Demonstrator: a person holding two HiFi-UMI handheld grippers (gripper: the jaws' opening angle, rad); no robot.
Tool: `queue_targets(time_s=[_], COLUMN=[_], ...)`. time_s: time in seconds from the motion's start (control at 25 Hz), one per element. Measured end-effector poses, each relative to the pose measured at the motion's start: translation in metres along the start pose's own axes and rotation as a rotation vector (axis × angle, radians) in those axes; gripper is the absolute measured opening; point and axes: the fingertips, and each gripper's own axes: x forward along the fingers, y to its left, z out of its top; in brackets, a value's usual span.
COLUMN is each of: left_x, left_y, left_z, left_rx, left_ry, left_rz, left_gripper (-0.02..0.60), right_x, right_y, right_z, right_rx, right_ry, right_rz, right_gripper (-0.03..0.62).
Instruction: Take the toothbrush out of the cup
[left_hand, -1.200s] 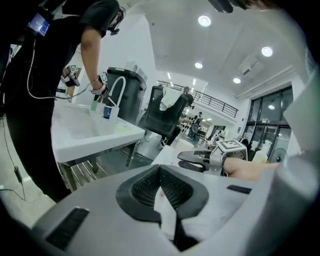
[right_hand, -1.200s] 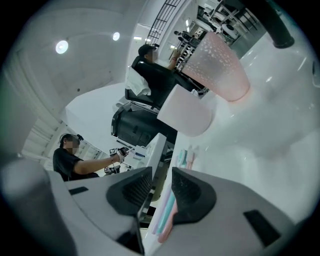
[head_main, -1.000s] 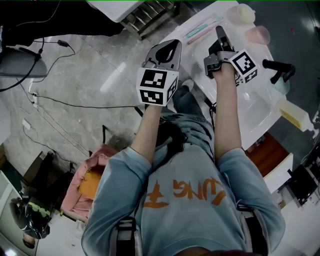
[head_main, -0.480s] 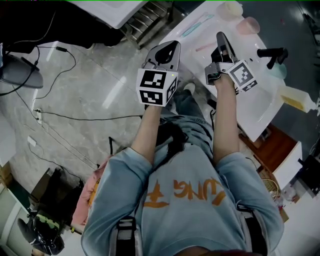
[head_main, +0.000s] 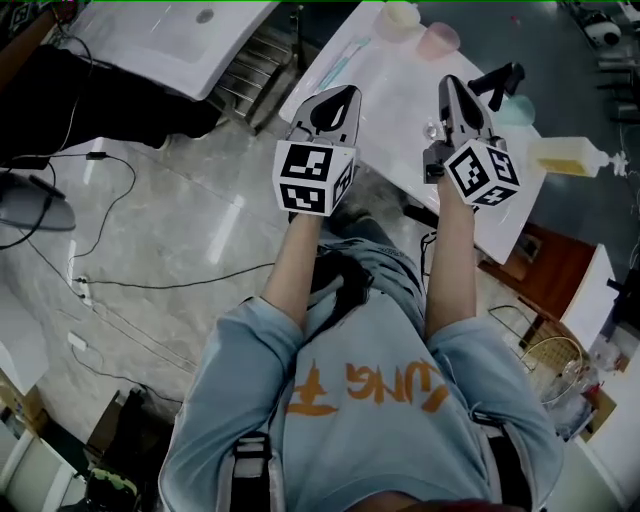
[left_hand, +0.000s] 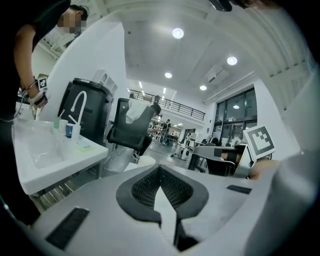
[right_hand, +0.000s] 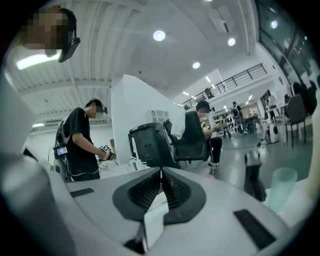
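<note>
Both grippers I steer hang over the desk (head_main: 392, 92), left gripper (head_main: 338, 96) and right gripper (head_main: 451, 86) pinched closed on nothing. A teal toothbrush (head_main: 343, 60) lies flat near the cups (head_main: 438, 40).

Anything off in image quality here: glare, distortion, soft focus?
Head view: evenly lit and sharp, with a bright sheen streak on the floor. Left gripper view: heavy fisheye bending and dark corners, ceiling lights blown out, the left tongs close up and soft. Right gripper view: same fisheye and dark rim, ceiling light flaring.
</note>
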Motion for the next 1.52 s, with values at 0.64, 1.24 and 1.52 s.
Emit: queue_targets(time_s=[0.64,1.24,1.52], left_x=[0.066,0.082,0.058], left_y=[-0.157,-0.311,-0.281], left_z=[0.069,0.101,0.1], left_rx=[0.156,0.26,0.264], left_ry=[-0.122,-0.211,-0.248], left_rz=[-0.234,-0.43,-0.477], left_gripper=[0.02,0.02,0.02], right_x=[-0.135,-0.267,-0.258], right_y=[-0.113,-0.18,-0.134], right_z=[0.099,0.15,0.141], right_rx=[-0.225,-0.276,-0.321], right_ry=[-0.161,-0.256,-0.278], right_rz=[-0.299,-0.482,-0.502], right_gripper=[0.035,0.035,0.035])
